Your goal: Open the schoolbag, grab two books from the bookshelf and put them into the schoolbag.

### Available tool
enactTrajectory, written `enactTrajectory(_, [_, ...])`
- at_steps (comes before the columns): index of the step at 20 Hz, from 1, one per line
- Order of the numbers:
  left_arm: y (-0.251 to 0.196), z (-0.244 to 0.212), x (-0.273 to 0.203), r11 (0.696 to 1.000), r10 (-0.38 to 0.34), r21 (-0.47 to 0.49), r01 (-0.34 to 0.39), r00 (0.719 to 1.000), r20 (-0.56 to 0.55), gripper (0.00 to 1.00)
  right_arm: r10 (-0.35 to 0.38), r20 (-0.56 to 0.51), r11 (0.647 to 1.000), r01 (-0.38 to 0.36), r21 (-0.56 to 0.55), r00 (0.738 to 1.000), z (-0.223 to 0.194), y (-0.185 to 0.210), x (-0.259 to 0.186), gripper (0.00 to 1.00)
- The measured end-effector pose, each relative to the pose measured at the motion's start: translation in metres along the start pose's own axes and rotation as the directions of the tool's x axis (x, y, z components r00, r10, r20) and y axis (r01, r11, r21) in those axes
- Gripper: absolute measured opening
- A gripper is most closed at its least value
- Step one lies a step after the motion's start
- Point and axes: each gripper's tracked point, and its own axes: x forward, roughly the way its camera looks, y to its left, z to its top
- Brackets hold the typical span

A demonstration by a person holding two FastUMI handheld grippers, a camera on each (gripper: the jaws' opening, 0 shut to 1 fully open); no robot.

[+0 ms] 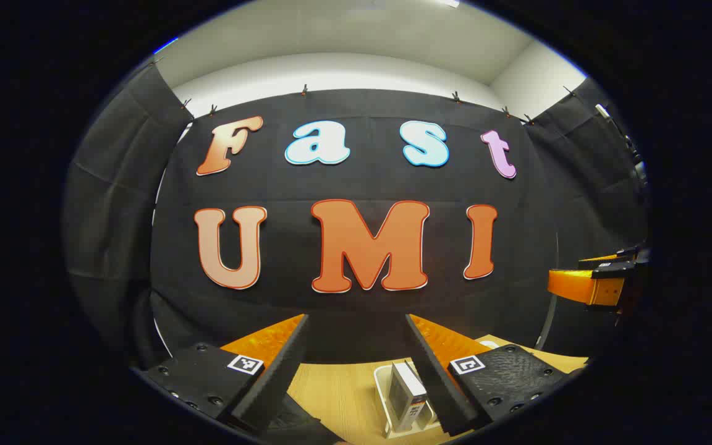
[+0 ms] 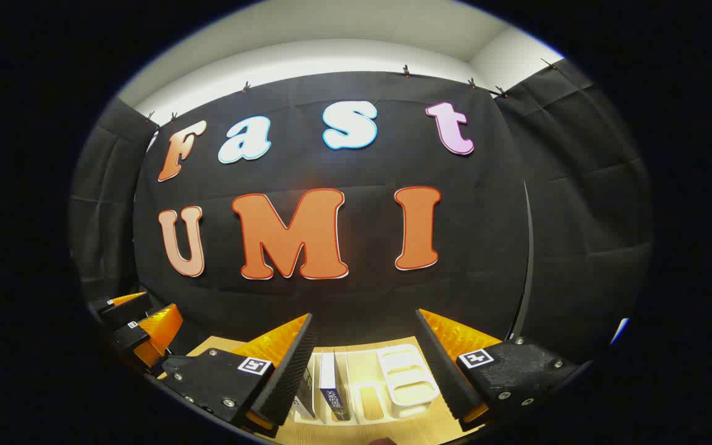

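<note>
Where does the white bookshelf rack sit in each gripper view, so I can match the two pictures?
Left gripper view: the white bookshelf rack is at bottom centre, just left of the left gripper's right-hand finger, holding a book.
Right gripper view: it lies bottom centre between the right gripper's fingers.
Shared landmark: the wooden table beneath it.

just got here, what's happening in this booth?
Nothing is held. Both grippers hang open above a wooden table, facing the booth wall. The right gripper is over a white bookshelf with books standing in it. The left gripper has a book below its fingers.
</note>
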Motion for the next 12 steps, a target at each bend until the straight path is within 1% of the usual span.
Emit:
enactTrajectory(3, [-0.004, -0.014, -0.006, 0.999, 0.049, -0.007, -0.050, 0.998, -0.034, 0.94, 0.034, 0.020, 0.999, -0.034, -0.029, 0.999, -0.003, 0.001, 0.002, 0.94])
enactTrajectory(6, [-0.008, -0.012, -0.010, 0.998, 0.071, 0.003, -0.071, 0.997, -0.017, 0.93, 0.087, 0.011, 0.996, -0.087, -0.003, 0.996, -0.010, 0.012, 0.005, 0.94])
enactTrajectory(10, [-0.012, -0.007, -0.013, 0.995, 0.096, -0.008, -0.096, 0.995, 0.007, 0.94, 0.134, 0.000, 0.991, -0.134, 0.005, 0.991, -0.016, 0.016, 0.009, 0.94])
enactTrajectory(12, [-0.011, -0.004, -0.016, 0.994, 0.107, -0.008, -0.106, 0.994, 0.019, 0.94, 0.140, -0.007, 0.990, -0.140, -0.003, 0.990, -0.020, 0.014, 0.010, 0.94])
